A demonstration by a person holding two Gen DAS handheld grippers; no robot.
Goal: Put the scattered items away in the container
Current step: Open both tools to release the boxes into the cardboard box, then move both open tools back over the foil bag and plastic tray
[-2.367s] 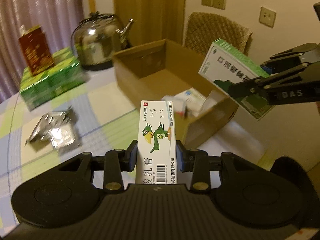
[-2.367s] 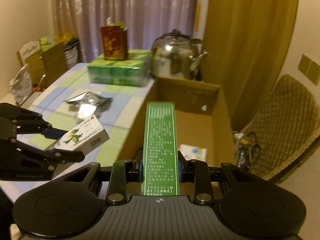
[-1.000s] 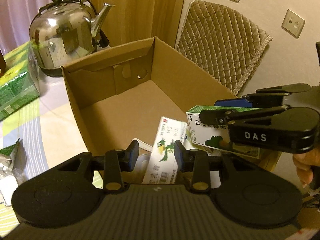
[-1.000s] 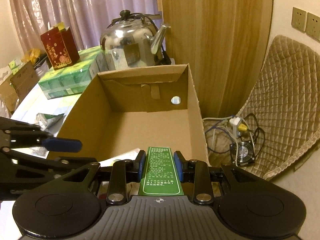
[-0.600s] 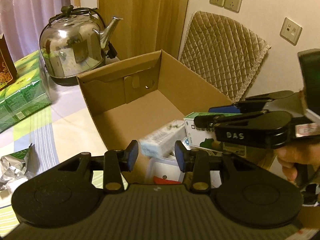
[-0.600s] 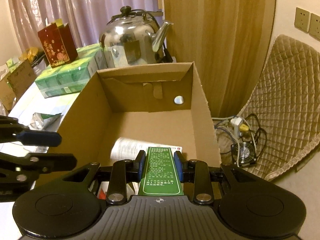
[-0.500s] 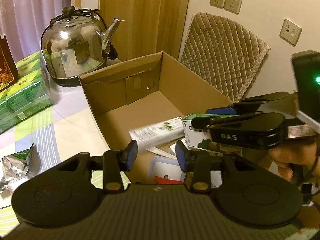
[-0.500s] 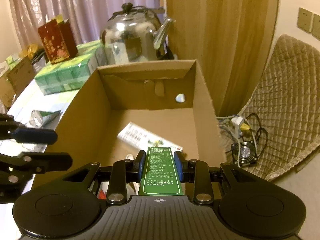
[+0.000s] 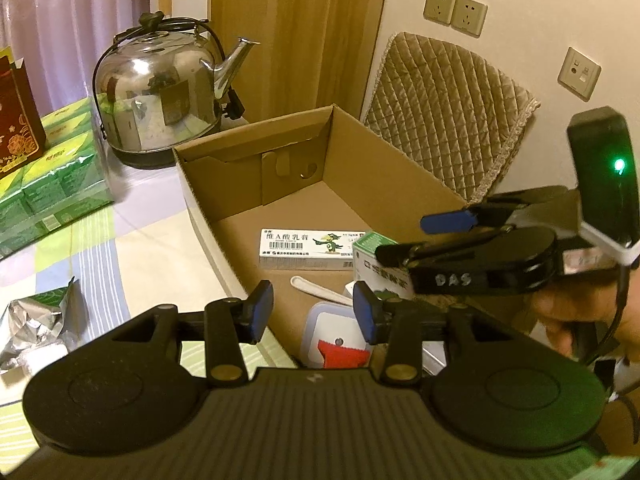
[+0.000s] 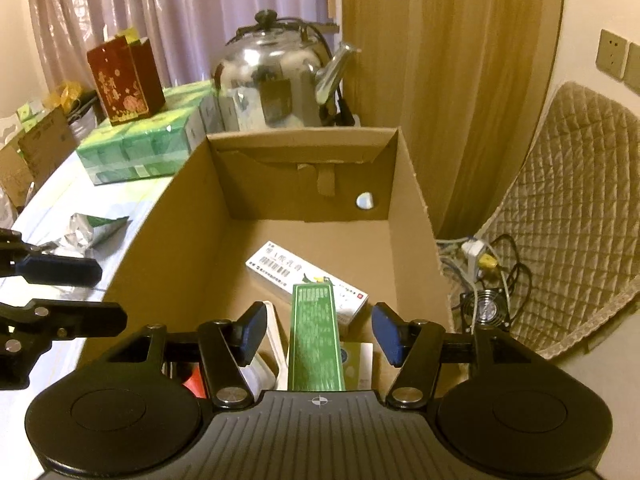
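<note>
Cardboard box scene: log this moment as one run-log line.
left gripper: open, empty | right gripper: opening, green box between jaws, untouched | white box: in cardboard box

A home: steel kettle (image 10: 276, 84), drawn curtains (image 10: 160, 12), quilted chair cover (image 9: 448, 108), checked tablecloth (image 9: 132, 256).

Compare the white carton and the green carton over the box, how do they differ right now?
The white carton lies flat on the floor of the cardboard box, touching no gripper; the green carton sits between the opening jaws of the right gripper, whose pads no longer press it. The white carton shows a bird picture and barcode; the green carton shows a green face of fine print. Both are long, narrow cartons.
</note>
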